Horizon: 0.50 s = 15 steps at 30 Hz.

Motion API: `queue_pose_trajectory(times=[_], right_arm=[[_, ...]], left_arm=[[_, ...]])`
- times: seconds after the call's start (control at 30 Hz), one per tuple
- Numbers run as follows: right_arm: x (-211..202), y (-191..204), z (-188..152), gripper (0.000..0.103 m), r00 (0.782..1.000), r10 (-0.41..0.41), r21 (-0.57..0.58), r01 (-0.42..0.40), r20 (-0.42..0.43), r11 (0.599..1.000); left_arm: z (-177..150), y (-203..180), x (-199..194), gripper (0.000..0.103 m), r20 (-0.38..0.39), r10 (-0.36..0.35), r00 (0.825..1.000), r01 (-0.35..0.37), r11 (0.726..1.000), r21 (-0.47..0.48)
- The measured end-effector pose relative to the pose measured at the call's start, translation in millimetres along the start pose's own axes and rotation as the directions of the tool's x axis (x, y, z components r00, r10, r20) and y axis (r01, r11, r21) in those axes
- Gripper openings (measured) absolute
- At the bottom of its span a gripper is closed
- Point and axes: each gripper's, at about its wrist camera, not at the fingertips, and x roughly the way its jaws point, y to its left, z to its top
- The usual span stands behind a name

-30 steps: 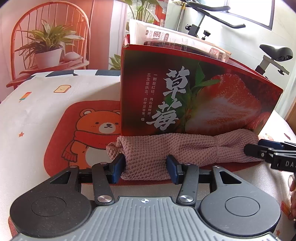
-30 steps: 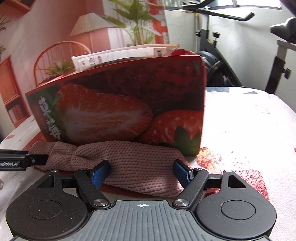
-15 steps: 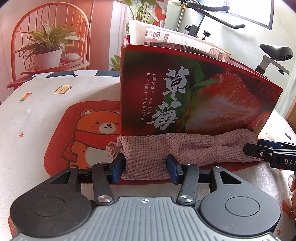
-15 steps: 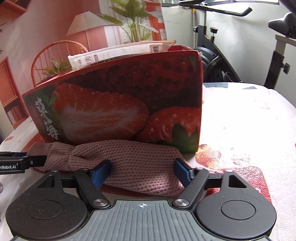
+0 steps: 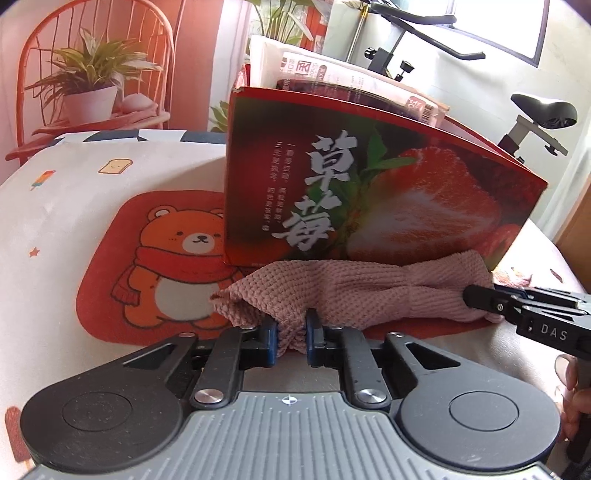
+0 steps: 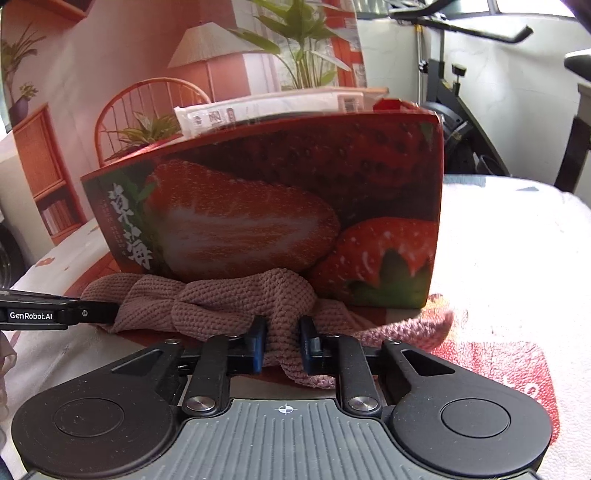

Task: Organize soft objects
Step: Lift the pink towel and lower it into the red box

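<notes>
- A red box [image 5: 369,192] with big strawberry pictures is seen standing on the table
- White packets [image 5: 354,85] are seen sticking out of the top of the box
- A cloth [image 5: 74,206] with an orange bear [image 5: 177,273] is spread on the table
- A potted plant [image 5: 90,92] is seen on an orange chair [image 5: 37,55]
- An exercise bike [image 6: 480,103] is seen behind

Bright daylight from the window [image 5: 498,26] — white glare on the cloth [image 6: 517,229], fisheye-bent edges, slight blur.

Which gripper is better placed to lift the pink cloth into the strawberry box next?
Neither alone: left gripper and right gripper each pinch one end of the pink cloth before the strawberry box.
</notes>
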Motion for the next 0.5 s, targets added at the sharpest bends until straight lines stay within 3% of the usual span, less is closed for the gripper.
queue_pose_trajectory(times=[0.13,0.27,0.4,0.5], right_arm=[[-13.3,8.1,0.1,0.016,0.999,-0.02,-0.029,0.021,0.032,0.999],[-36.7,15.2,6.5,0.016,0.996,-0.018,-0.034,0.021,0.091,0.999],[-67.0,15.8,26.1,0.016,0.983,0.0,-0.028,0.006,0.185,1.0],[-84.4,11.5,51.7,0.016,0.967,0.021,-0.034,-0.013,0.253,0.999]], left_arm=[[-2.0,-4.3,-13.3,0.014,0.021,-0.014,1.0,0.014,1.0,0.018],[4.1,-11.4,-39.6,0.014,0.105,-0.031,0.994,0.025,0.998,0.053],[24.2,-16.2,-65.6,0.014,0.195,-0.074,0.978,0.056,0.994,0.098],[48.9,-15.7,-85.6,0.014,0.271,-0.114,0.956,0.08,0.988,0.133]])
